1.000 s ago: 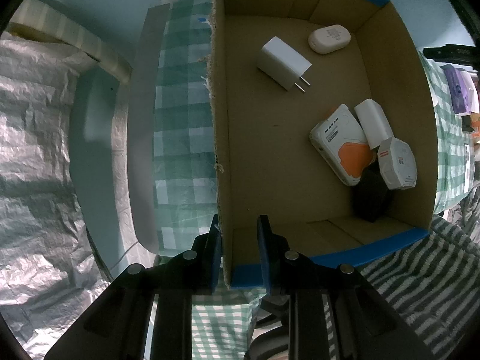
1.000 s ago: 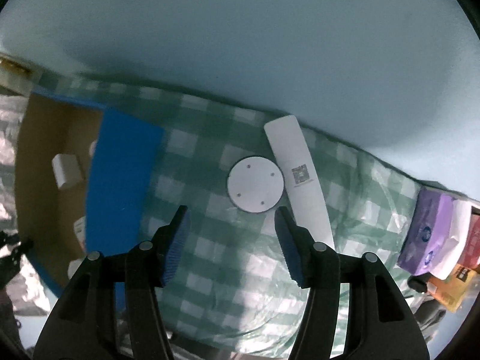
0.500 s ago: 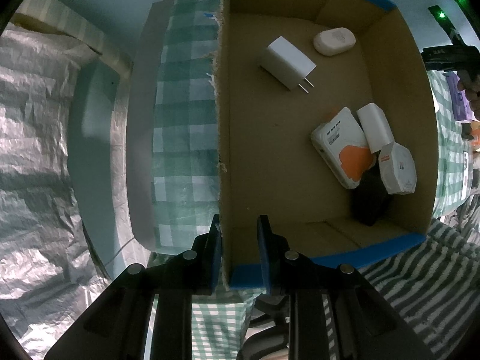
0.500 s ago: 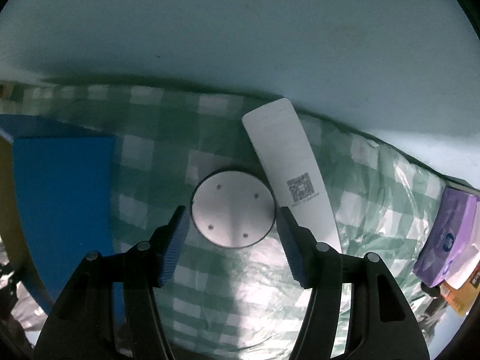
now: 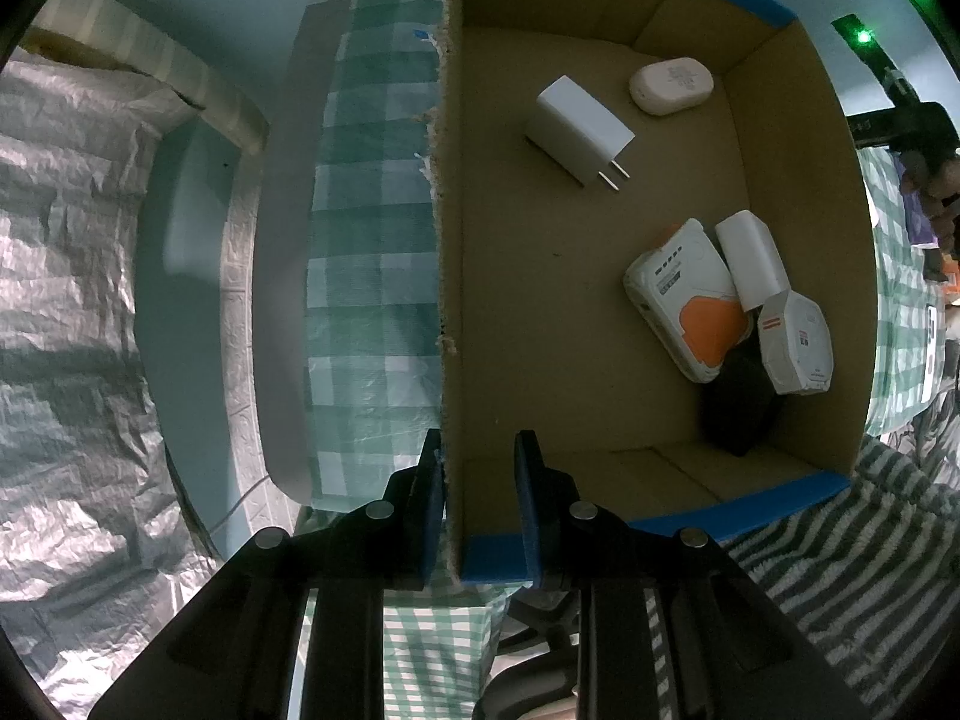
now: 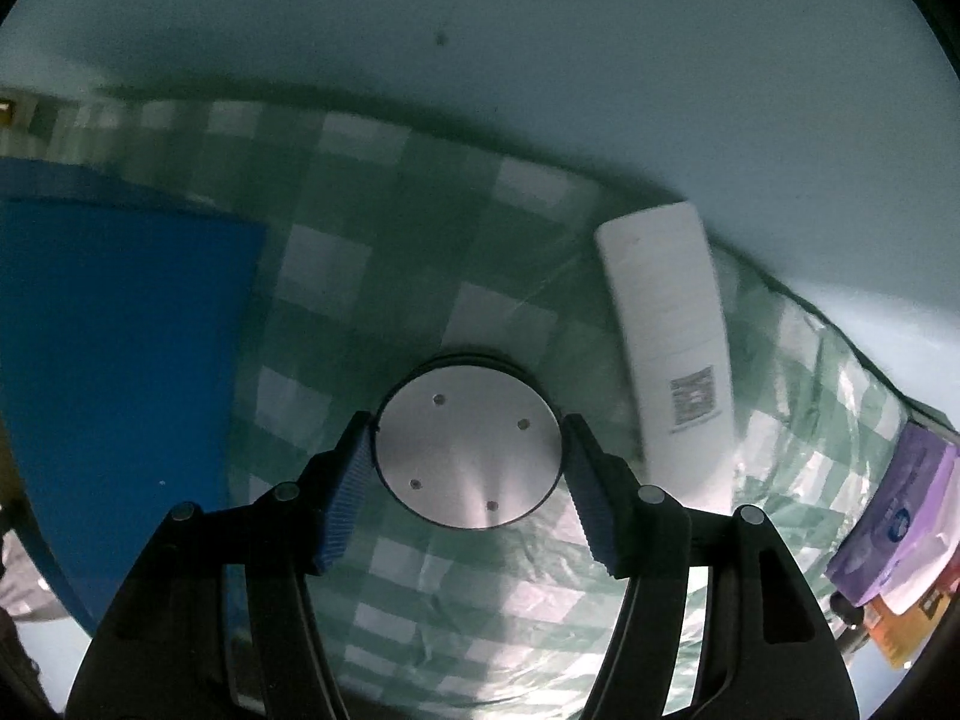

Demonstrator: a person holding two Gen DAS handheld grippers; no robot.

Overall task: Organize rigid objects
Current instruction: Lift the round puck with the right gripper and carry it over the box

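Straddling the disc (image 6: 469,445) on the checked cloth (image 6: 360,276), the right gripper (image 6: 465,489) has been spreading its jaws, pads flanking it without pressing. Left gripper (image 5: 479,501) pinches the box (image 5: 451,300) wall. Several gadgets are already boxed; disc and remote (image 6: 672,348), just right, remain.

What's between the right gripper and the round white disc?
Nothing visible. The right gripper straddles the round white disc on the checked cloth, a pad beside each edge; its jaws have just been opening. The white remote lies clear to the right.
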